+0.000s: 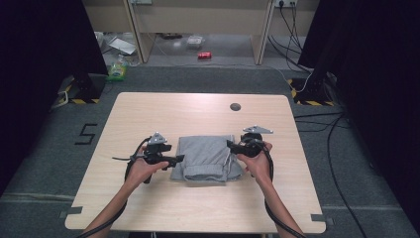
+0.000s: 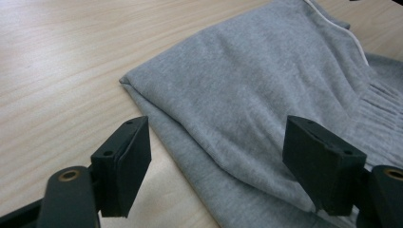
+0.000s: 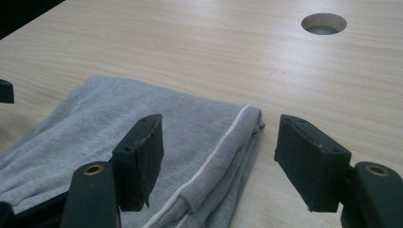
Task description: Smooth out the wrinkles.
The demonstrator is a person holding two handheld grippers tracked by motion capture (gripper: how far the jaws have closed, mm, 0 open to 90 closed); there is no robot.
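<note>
The folded grey garment (image 1: 207, 158) lies on the table (image 1: 198, 111). The left gripper (image 1: 179, 158) and right gripper (image 1: 230, 144) flank it (jaws apart, gripping nothing).

Recording lab, black curtains (image 1: 39, 49), hazard-taped stand bases (image 1: 309, 94), floor cables (image 1: 337, 148), bare wooden table (image 1: 198, 109)

We see a pale wooden table (image 1: 198, 208) with a round cable hole (image 1: 235, 106) near its far right. On the grey floor beyond, a red can (image 1: 204, 55) lies by a wooden desk (image 1: 198, 20); a green bottle (image 1: 118, 69) stands far left, and black cables (image 1: 332, 148) trail right.
</note>
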